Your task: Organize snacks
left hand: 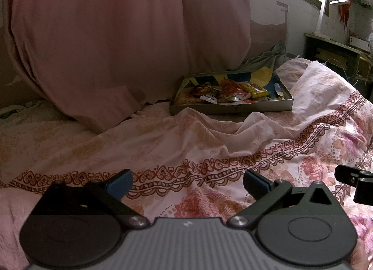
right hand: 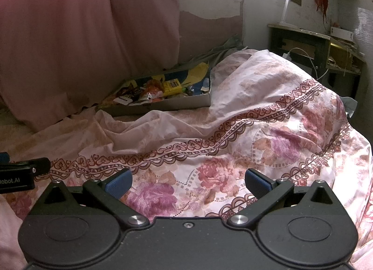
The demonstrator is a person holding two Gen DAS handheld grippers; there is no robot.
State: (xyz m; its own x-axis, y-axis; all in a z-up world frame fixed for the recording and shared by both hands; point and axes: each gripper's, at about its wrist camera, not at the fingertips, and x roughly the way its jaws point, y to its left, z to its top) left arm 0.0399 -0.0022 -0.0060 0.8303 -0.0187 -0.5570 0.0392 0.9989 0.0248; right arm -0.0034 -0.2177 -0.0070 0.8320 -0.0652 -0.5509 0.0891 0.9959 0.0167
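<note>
Both our grippers — left gripper (left hand: 187, 182) and right gripper (right hand: 188, 182) — hang spread wide and hold nothing above the floral bedsheet (right hand: 233, 148). Well ahead of the fingertips sits the shallow tray (left hand: 233, 107), snacks (left hand: 229, 91) heaped inside. We judge the risk ahead — soft, rumpled bedding could tip the tray when we press down.

"Robot.AI" in white, first letters cut off, on the left gripper's (right hand: 16, 178) black body at 9 o'clock, right wrist view.
</note>
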